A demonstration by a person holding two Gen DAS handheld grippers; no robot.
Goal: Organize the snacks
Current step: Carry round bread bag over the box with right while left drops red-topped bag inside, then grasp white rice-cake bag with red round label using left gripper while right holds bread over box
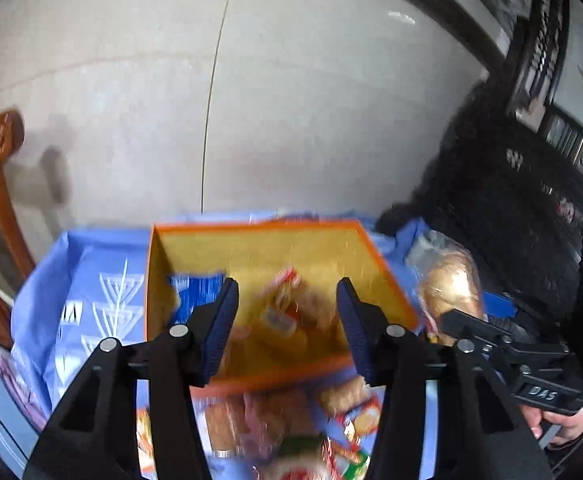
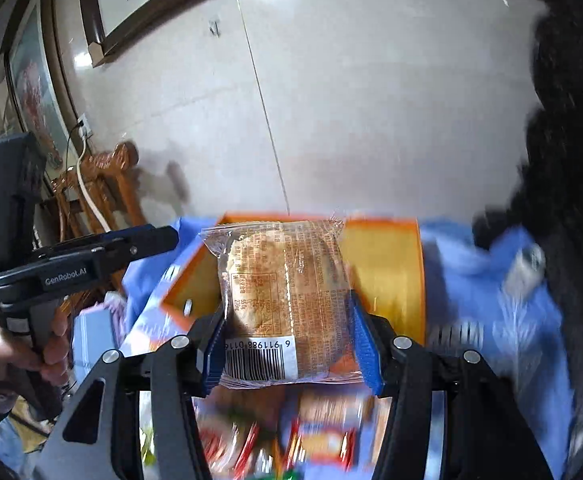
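A pale tiled wall [image 1: 291, 100] rises behind everything, bare and wide above the orange box [image 1: 275, 292]. A blue cloth [image 1: 91, 272] covers the counter and shows past the box on its left and right sides. The box is open-topped with an orange rim and yellow inner walls; its far wall runs close to the tiled wall, and the room above it is free. A black fuzzy mass [image 1: 511, 200] crowds the right of the box. A wooden chair [image 2: 107, 184] stands left of the box, against the wall.

Inside the box lie blurred snack packets [image 1: 291, 304], one blue at the left wall. More loose snack packs [image 2: 323, 436] lie on the cloth in front of the box's near rim.

The left hand-held gripper [image 1: 287, 320] hangs over the box's near half, tilted downward, jaws apart and nothing between them. The right hand-held gripper [image 2: 287, 344] also tilts down before the box, clenched on a clear-wrapped bun [image 2: 287, 300] held above the near rim. A hand [image 2: 15, 352] grips the left tool's handle.

The bun's wrapper carries a barcode reading "6 911988 0114", partly cut off, and fine print too small to read. The left tool's side reads "GenRobot.AI".
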